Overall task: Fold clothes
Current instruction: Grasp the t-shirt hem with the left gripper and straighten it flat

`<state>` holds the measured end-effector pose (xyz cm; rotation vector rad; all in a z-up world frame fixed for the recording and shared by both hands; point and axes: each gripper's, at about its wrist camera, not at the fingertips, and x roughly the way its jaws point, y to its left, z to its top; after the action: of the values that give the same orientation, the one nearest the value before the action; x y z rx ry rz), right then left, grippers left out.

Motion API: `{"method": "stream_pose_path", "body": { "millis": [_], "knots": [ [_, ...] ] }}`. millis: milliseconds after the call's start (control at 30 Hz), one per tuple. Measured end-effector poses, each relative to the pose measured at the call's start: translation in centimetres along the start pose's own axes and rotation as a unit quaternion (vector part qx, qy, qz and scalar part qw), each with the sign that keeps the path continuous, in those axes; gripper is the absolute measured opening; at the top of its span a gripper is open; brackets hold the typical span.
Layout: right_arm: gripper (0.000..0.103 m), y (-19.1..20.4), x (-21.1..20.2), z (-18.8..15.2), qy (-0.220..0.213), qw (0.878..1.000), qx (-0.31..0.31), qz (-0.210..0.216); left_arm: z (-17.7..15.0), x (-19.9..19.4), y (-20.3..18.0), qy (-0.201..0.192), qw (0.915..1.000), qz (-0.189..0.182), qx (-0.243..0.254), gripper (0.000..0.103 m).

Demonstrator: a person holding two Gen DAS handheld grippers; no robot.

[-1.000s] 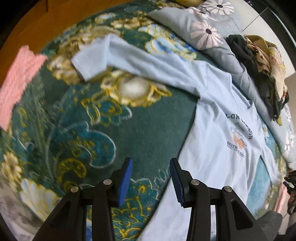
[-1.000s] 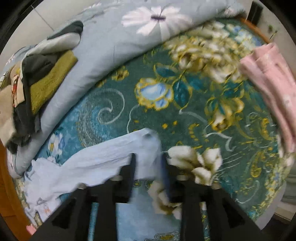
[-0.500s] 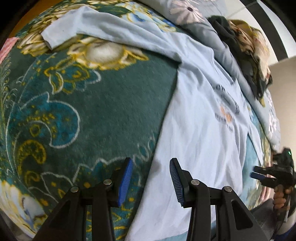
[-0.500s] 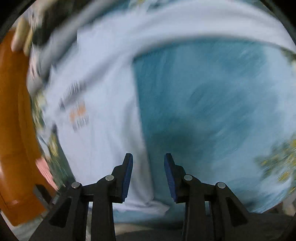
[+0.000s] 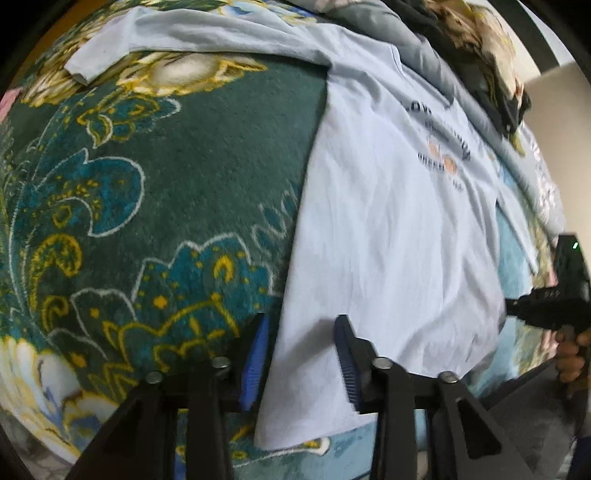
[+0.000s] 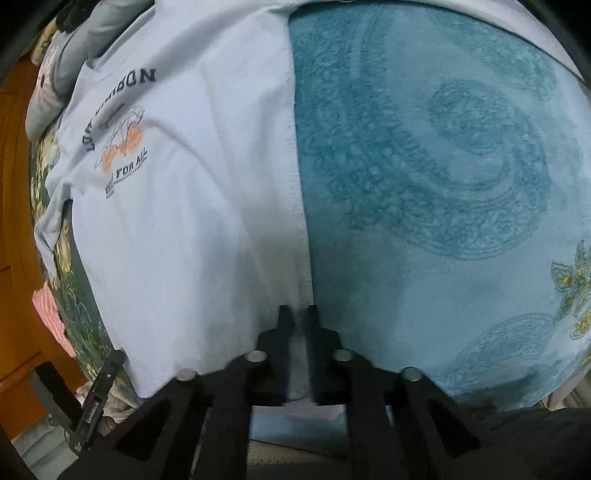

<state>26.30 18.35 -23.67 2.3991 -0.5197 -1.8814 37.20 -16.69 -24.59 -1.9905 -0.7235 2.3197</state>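
Observation:
A pale blue long-sleeved shirt (image 5: 388, 236) with a dark and orange chest print lies spread flat on a floral bedspread (image 5: 166, 192). My left gripper (image 5: 301, 354) is open, its blue pads either side of the shirt's lower left hem corner. My right gripper (image 6: 298, 328) is shut on the hem at the shirt's (image 6: 192, 206) right side seam. The right gripper also shows at the far right of the left wrist view (image 5: 546, 306). One sleeve stretches toward the top left.
A grey flowered quilt (image 5: 373, 26) and a heap of dark and patterned clothes (image 5: 491, 74) lie behind the shirt. A pink cloth (image 6: 50, 314) lies at the bed's left side. A wooden floor (image 6: 14, 221) borders the bed.
Both grippers have moved down to the shirt's bottom hem. My right gripper let go of the sleeve, swung to the right hem corner and shut on it.

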Motion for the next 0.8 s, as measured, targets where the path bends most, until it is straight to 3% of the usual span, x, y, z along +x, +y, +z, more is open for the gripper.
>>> {"method": "stream_pose_path", "body": {
  "millis": [33, 100, 300, 500, 700, 800],
  "knots": [
    [0.002, 0.1, -0.2, -0.1, -0.004, 1.0, -0.005, -0.003, -0.2, 0.0, -0.2, 0.0, 1.0, 0.005, 0.003, 0.009],
    [0.002, 0.3, -1.0, -0.2, -0.016, 1.0, -0.018, -0.015, -0.5, 0.0, -0.5, -0.005, 0.9997, 0.022, 0.012, 0.002],
    [0.002, -0.4, -5.7, -0.5, -0.062, 0.997, -0.044, -0.032, -1.5, -3.6, 0.1, -0.028, 0.9988, 0.039, 0.013, 0.002],
    [0.002, -1.0, -4.0, -0.3, -0.024, 0.998, -0.049, -0.044, -2.8, -2.5, 1.2, -0.005, 0.9978, 0.062, 0.021, 0.002],
    [0.002, -1.3, -3.9, 0.1, -0.011, 0.998, -0.049, -0.037, -2.1, -1.9, 1.2, 0.003, 0.9985, 0.052, 0.02, 0.003],
    [0.004, -1.9, -5.6, 0.7, -0.02, 0.998, -0.053, -0.006, -1.4, -2.6, 1.4, 0.002, 0.9998, 0.015, 0.015, 0.005]
  ]
}}
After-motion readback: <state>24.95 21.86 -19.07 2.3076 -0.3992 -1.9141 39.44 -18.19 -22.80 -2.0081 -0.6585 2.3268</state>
